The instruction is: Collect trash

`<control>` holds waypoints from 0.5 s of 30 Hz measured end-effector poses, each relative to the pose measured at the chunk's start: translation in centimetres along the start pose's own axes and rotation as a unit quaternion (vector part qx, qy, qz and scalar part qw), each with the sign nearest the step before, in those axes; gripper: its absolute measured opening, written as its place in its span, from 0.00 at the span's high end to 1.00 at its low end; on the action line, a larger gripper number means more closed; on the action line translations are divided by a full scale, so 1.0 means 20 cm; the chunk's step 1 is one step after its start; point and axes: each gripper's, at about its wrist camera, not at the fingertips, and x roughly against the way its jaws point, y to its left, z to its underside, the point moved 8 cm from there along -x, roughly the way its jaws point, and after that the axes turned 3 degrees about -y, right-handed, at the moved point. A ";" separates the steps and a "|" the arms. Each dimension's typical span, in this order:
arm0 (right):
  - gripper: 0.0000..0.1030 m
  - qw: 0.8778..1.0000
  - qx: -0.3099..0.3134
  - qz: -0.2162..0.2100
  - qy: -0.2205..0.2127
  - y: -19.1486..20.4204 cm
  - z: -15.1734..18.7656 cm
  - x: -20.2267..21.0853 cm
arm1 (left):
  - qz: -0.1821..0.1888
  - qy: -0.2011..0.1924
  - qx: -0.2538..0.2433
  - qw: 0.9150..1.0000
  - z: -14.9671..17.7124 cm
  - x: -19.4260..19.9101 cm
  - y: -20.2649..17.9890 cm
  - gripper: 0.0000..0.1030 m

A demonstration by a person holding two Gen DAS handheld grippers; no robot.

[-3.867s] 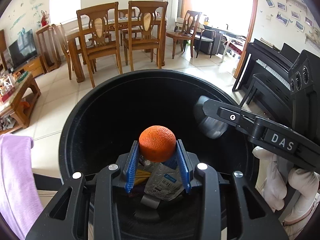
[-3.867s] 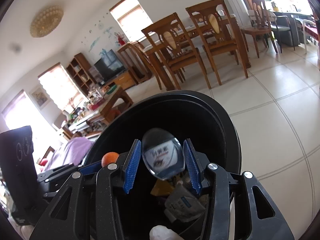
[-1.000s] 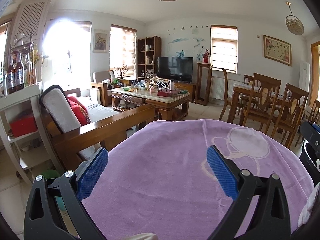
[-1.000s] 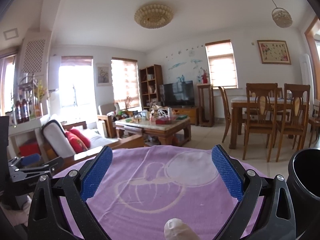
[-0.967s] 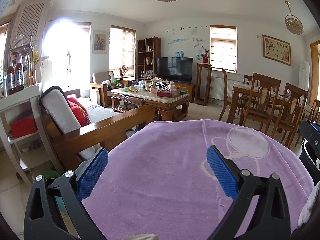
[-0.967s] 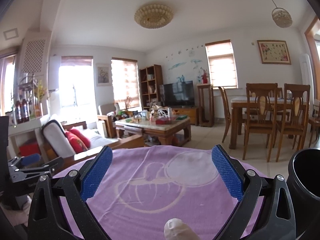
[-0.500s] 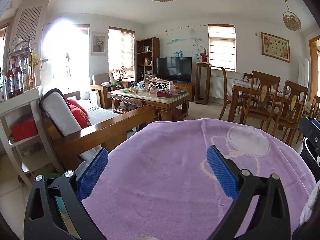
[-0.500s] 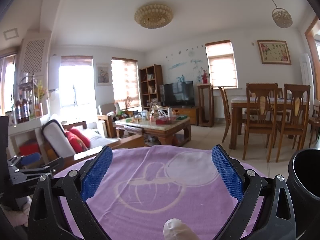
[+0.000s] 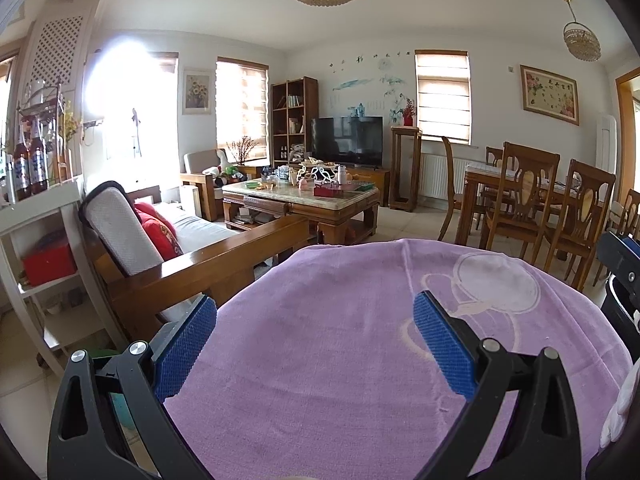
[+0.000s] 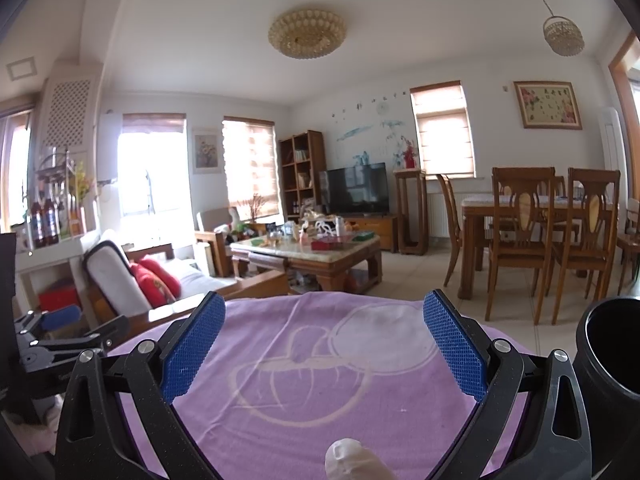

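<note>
Trash nowhere visible on purple cloth point(image 10: 304, 376) over surface. Left tool point(image 9: 316, 344) wide open, holding nothing. Right tool point(image 10: 324, 348) likewise spread wide and empty. Black bin point(image 10: 612, 364) just right of cloth, contents hidden from here. Judging by bare cloth, collecting looks nearly or fully finished; nothing obvious left to pick up.

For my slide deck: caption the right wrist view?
Open right claw above a purple cloth, black bin at right.
</note>
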 end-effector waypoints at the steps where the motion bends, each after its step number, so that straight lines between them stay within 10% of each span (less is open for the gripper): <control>1: 0.05 1.000 0.000 0.000 0.000 0.00 0.00 0.00 | 0.000 0.000 0.000 1.000 0.00 0.00 0.00 0.05; 15: 0.05 1.000 0.000 0.000 0.000 0.00 0.01 0.00 | -0.001 -0.001 0.000 1.000 0.00 0.00 0.00 0.05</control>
